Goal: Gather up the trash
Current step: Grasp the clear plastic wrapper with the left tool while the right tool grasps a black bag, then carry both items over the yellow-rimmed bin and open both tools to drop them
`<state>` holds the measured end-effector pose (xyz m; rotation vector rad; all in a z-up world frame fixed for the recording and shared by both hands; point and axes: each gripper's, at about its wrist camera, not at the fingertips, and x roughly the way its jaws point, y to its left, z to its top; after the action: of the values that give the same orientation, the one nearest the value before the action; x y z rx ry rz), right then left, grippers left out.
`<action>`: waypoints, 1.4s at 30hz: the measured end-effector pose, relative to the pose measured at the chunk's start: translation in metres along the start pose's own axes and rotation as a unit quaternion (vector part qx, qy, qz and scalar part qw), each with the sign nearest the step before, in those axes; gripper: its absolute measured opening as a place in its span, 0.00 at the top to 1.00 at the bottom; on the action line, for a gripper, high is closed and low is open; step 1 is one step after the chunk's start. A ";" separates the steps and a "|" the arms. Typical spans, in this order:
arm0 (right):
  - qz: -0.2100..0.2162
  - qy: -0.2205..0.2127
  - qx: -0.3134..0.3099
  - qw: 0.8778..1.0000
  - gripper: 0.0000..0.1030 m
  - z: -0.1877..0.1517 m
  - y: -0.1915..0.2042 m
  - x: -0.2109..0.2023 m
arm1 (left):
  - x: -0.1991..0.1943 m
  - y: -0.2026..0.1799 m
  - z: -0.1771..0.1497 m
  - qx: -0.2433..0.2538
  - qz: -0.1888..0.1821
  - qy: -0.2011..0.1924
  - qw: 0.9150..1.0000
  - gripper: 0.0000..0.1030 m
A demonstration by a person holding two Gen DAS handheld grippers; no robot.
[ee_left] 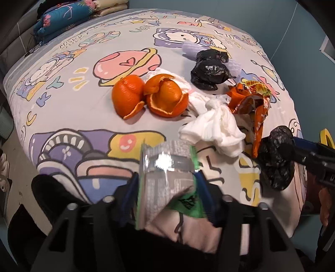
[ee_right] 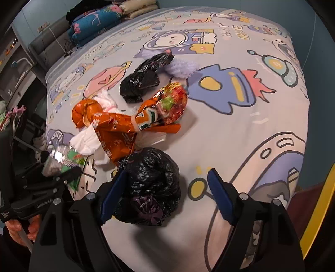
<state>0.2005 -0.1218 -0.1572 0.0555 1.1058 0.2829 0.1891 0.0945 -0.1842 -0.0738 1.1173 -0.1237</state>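
Left claw [ee_left: 167,177], at the bottom middle of its own picture, is squeezed onto a silver and green snack wrapper [ee_left: 167,167], with a blue pad pressing each side of it. That wrapper sits low over the cartoon bed sheet [ee_left: 73,100]. Right claw [ee_right: 167,184] stands partly open around a crumpled black plastic bag [ee_right: 150,184] at the bottom middle of its picture. Its left pad [ee_right: 113,194] touches the bag, but its right pad [ee_right: 219,194] is apart from it, so the bag still lies on the sheet.

Just above that bag is an orange snack packet [ee_right: 125,125], twisted and shiny, with white tissues [ee_right: 88,142] beside it. In the left wrist picture the tissues [ee_left: 213,129] lie in the middle, a bit to the right. Two lumps of orange peel [ee_left: 150,96] rest close together left of them. Farther up the bed is a second black bag [ee_left: 209,71], and a piece of pale purple foam netting [ee_right: 182,67] pokes out from behind it.

Folded blankets [ee_left: 69,14] are piled in the upper left corner. A hand [ee_right: 23,228] shows at the lower left of the right wrist picture.
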 end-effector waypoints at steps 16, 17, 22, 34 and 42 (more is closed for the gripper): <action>0.013 -0.017 0.011 1.000 0.78 -0.009 -0.004 -0.026 | -0.032 -0.001 -0.007 -0.010 -0.046 -0.053 0.997 0.64; 0.015 -0.020 0.017 1.000 0.78 -0.010 -0.006 -0.030 | -0.035 -0.002 -0.008 -0.008 -0.048 -0.057 0.997 0.64; 0.020 -0.052 0.019 0.998 0.78 -0.015 -0.014 -0.068 | -0.055 -0.012 -0.009 0.001 -0.057 -0.073 0.996 0.64; 0.012 -0.117 0.051 0.992 0.78 -0.031 -0.054 -0.146 | -0.102 -0.051 -0.002 0.043 -0.081 -0.121 0.988 0.65; -0.019 -0.154 0.108 0.982 0.78 -0.046 -0.104 -0.186 | -0.132 -0.101 0.005 0.093 -0.102 -0.139 0.981 0.65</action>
<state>0.1026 -0.2737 -0.0346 0.2621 0.8248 0.1138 0.1304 0.0128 -0.0520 -0.0380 0.8123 -0.3891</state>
